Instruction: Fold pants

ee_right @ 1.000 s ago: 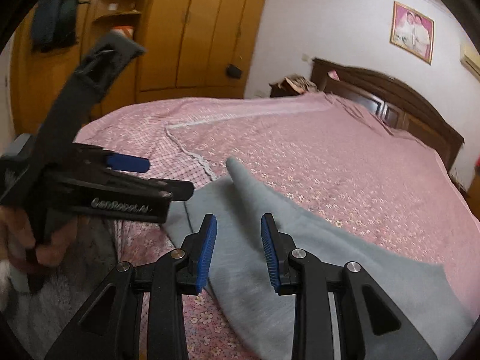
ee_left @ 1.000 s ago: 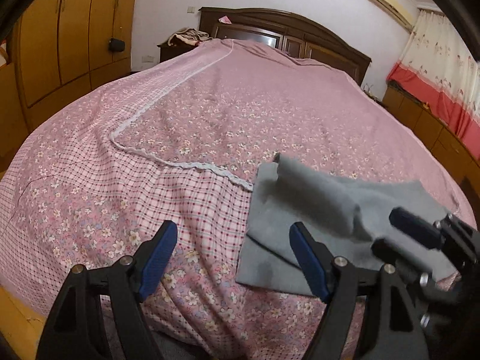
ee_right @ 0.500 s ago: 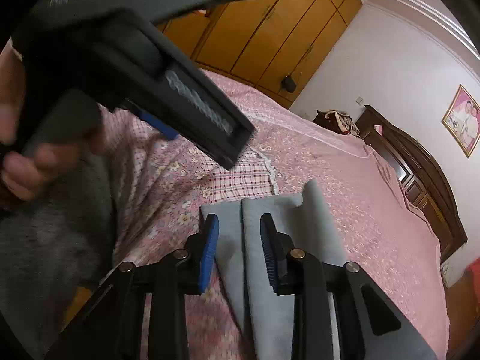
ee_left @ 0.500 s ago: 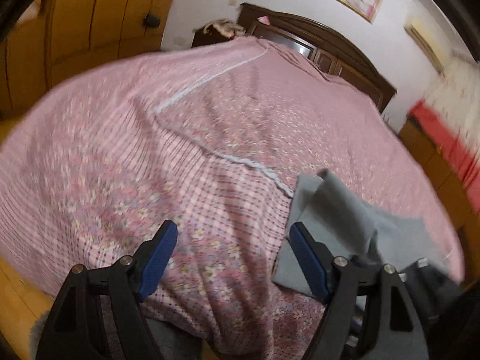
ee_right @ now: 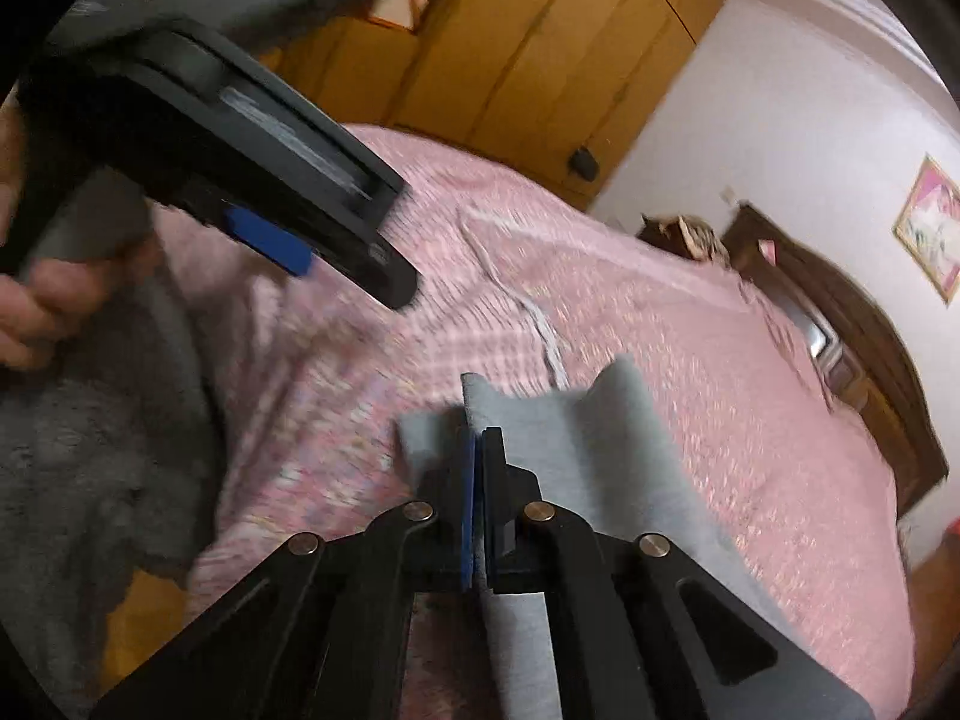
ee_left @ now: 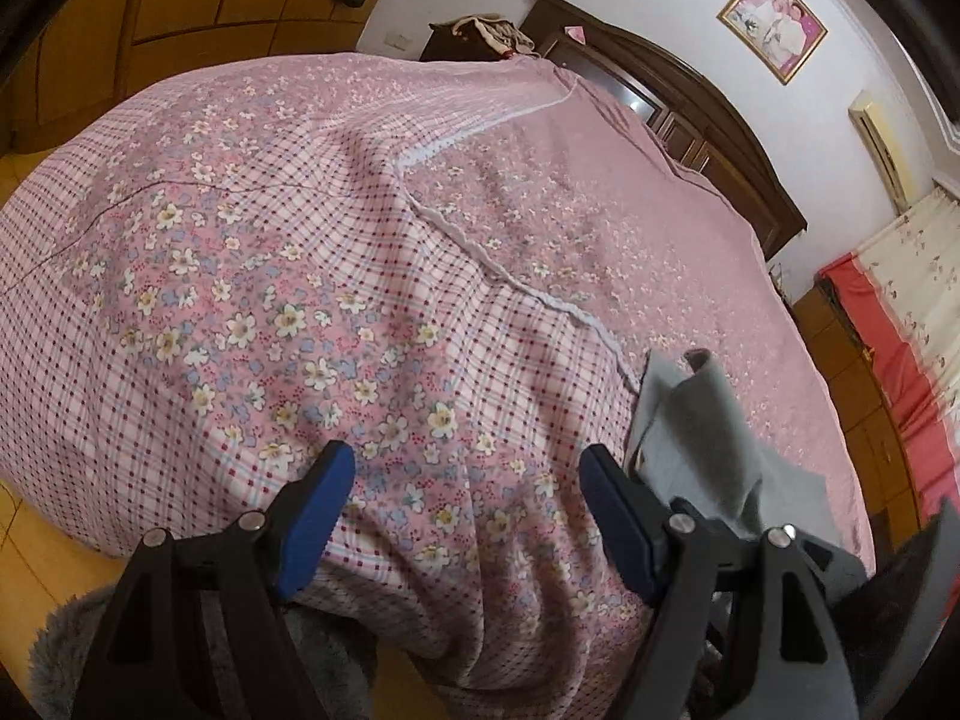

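The grey pants [ee_left: 708, 420] lie on the near right part of the bed, with a raised fold along them. In the right wrist view my right gripper [ee_right: 477, 438] is shut on the near edge of the pants [ee_right: 600, 438], and the fabric runs down between its blue pads. My left gripper [ee_left: 465, 462] stands open over the flowered bedspread [ee_left: 300, 240], just left of the pants, with nothing between its fingers. The right wrist view shows the left tool at the upper left, one blue pad [ee_right: 270, 240] visible, held by a hand [ee_right: 36, 312].
The bed's front edge drops off close below both grippers. Grey fluffy fabric [ee_right: 90, 450] lies at the lower left by the floor. A dark headboard [ee_left: 690, 90] stands at the far end, wooden wardrobes [ee_right: 540, 60] on the left, a curtain [ee_left: 912, 300] on the right.
My right gripper's jaws have shut on the pants' near edge. The left gripper has shifted left off the pants and rolled; it stays open.
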`<act>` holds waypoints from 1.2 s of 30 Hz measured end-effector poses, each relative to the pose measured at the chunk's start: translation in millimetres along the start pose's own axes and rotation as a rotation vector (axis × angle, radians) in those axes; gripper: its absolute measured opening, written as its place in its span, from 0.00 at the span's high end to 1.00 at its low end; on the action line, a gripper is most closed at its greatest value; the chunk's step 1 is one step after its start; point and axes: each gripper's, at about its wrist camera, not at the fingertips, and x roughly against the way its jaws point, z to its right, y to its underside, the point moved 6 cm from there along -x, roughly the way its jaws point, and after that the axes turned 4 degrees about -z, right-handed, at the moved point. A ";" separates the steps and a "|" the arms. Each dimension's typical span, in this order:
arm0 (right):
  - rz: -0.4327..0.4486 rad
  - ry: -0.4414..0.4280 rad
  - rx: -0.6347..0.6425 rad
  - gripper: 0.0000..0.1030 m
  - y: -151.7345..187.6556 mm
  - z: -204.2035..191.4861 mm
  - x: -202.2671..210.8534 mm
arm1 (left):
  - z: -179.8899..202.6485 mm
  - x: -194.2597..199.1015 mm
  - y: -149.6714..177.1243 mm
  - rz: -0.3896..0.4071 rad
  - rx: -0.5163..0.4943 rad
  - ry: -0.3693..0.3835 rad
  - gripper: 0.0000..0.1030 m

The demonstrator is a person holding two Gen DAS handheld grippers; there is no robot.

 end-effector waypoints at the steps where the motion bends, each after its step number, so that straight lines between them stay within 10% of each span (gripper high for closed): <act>1: 0.012 -0.013 0.021 0.97 -2.1 -5.8 4.4 | 1.3 -0.7 -1.2 0.000 -0.001 -0.001 0.22; 13: -0.021 -0.146 0.015 0.95 16.3 -28.9 -2.3 | -4.4 4.0 9.6 -0.002 0.013 0.002 0.22; 20: 0.087 -0.425 -0.159 0.70 -21.0 72.2 17.8 | 13.1 4.8 6.2 -0.006 -0.006 -0.011 0.22; 27: -0.211 -0.623 -0.270 0.72 -10.9 134.8 -94.0 | 27.4 1.1 6.8 -0.010 -0.028 -0.026 0.22; 36: -0.236 -0.513 -0.060 0.75 3.7 106.8 -98.4 | 26.1 -1.8 4.9 -0.010 -0.021 -0.013 0.22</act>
